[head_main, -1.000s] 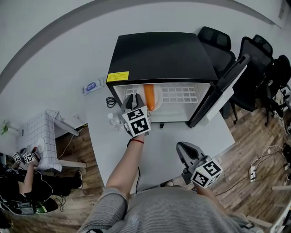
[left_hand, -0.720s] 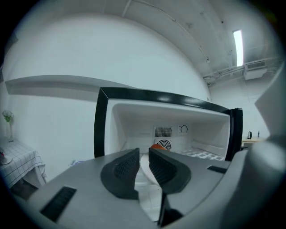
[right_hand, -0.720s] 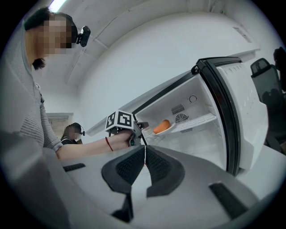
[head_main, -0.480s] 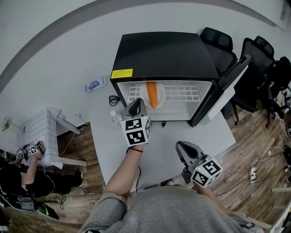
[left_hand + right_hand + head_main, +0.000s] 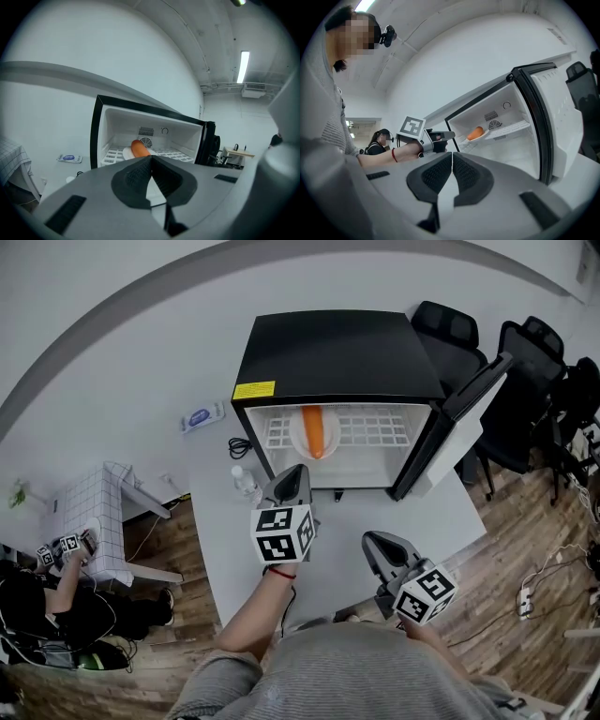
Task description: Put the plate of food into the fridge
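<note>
Nearest the person, the right gripper [image 5: 378, 545] hangs over the near part of the white table [image 5: 403, 512], its jaws pressed together with nothing between them. A little farther and to the left, the left gripper [image 5: 294, 476] is held above the table in front of the black fridge [image 5: 333, 352]. Its jaws are likewise clenched and empty, and they point at the open compartment. A small clear bottle [image 5: 246, 484] stands on the table just left of it. Inside the fridge, the white plate [image 5: 298, 442] sits on the wire shelf [image 5: 375, 432], left of middle, carrying a long orange piece of food [image 5: 315, 427]. The fridge door [image 5: 464, 423] stands open at the right. Black chairs [image 5: 450, 329] stand beyond it, far right.
</note>
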A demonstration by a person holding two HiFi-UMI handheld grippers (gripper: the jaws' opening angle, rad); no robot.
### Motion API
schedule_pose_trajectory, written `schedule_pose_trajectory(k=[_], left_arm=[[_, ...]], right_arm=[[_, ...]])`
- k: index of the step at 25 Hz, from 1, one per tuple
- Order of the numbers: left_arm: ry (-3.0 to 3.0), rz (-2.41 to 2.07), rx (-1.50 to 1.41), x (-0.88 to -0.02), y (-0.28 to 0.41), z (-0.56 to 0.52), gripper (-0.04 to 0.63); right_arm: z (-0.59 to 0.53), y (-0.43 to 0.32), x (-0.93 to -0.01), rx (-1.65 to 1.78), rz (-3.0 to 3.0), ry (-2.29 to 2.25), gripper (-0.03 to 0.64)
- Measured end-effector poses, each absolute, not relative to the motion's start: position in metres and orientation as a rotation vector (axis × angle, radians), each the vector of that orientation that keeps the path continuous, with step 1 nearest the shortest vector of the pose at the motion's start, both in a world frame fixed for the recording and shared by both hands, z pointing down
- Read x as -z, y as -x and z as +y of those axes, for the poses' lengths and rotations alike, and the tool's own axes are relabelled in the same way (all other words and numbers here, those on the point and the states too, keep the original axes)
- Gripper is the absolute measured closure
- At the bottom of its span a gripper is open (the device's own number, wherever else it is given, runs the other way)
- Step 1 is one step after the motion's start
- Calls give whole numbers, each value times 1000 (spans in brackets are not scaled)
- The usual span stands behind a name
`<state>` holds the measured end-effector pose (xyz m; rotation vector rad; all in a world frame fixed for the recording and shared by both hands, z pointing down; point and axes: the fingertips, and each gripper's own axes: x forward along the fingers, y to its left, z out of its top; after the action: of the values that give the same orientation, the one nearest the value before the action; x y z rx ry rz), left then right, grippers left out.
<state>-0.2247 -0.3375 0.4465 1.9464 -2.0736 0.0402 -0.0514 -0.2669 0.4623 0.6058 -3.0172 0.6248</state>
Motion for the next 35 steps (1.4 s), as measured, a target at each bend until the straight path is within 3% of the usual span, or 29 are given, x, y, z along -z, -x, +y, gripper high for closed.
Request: schedule_pose_trajectory(k=[35], left_arm=[[-1999,-1705,48,-506,104,-204,584]], right_arm=[[-223,26,-475,-594,-2992,-505,601]])
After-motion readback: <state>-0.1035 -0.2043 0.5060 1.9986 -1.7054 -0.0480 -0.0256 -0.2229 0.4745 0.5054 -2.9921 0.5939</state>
